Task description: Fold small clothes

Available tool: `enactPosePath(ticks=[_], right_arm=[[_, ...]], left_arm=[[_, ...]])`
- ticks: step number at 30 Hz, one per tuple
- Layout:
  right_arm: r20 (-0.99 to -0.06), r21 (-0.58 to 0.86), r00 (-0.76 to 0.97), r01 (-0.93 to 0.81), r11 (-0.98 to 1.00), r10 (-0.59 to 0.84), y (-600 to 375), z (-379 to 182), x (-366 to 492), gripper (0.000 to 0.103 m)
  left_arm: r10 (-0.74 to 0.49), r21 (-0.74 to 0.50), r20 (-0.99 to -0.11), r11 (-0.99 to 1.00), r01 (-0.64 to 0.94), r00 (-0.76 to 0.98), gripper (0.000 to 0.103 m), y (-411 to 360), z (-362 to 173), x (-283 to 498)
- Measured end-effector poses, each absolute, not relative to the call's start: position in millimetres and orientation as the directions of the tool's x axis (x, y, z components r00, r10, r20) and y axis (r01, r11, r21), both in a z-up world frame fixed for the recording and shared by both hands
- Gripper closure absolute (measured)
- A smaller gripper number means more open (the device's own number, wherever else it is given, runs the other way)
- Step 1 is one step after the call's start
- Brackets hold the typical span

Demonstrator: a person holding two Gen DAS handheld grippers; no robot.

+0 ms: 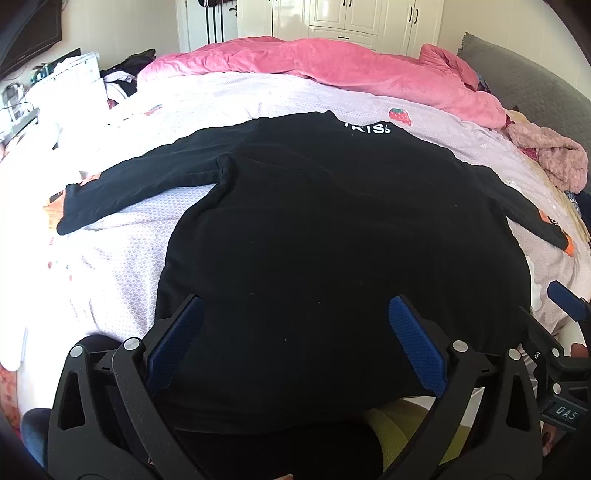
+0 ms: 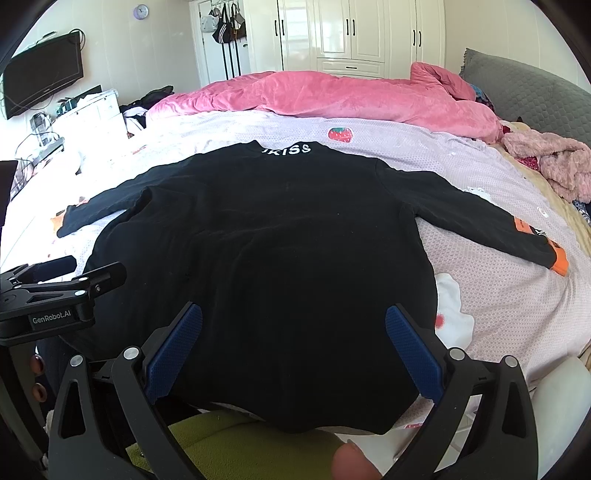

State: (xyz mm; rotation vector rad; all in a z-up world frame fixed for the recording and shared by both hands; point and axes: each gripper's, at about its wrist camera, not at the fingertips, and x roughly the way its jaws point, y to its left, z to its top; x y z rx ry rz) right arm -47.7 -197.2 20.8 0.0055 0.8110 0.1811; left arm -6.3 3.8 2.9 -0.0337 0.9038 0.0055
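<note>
Where the near edge of the bed [image 1: 258, 92] meets both cameras, a black top [image 1: 332, 240] lies spread flat on the pale sheet [image 2: 498, 295], back side up. Its hem hangs slightly over that near edge; its collar, bearing white lettering, points toward the far side. Both sleeves are stretched outward: one toward the left edge, the other toward the right edge, the latter ending in an orange cuff [image 2: 559, 260].

The left gripper [image 1: 295, 334] hovers over the hem at the top's left half. Its blue-padded fingers [image 1: 177, 343] stand wide apart, holding nothing. Whether the pads touch the cloth cannot be told.

The right gripper [image 2: 293, 338] is placed likewise over the hem toward the right half. Its fingers [image 2: 413, 350] are spread wide, nothing between them. Each gripper shows at the margin of the other's view, the two side by side along the near edge.

A pink quilt [image 2: 332, 98] is heaped along the far edge of the bed. A fluffy pink garment [image 2: 557, 162] lies at the right edge, well apart from the top. A grey headboard [image 2: 535, 96] stands at the far right. White wardrobes [image 2: 351, 33] line the back wall, and a dark screen [image 2: 44, 81] hangs on the left wall. A fingertip [image 2: 351, 463] shows at the bottom of the right wrist view.
</note>
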Motion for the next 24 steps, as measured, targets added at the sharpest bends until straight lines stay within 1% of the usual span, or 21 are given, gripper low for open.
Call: enactPosePath(ticks=[24], right_arm=[[-0.725,0.076,0.669,-0.159,0.984,0.165,-196.6,18.2,-48.7,0.004]], left_arm=[[-0.006,-0.025,-0.784,0.999,-0.022,0.621,0.009,4.2,4.6,-8.7]])
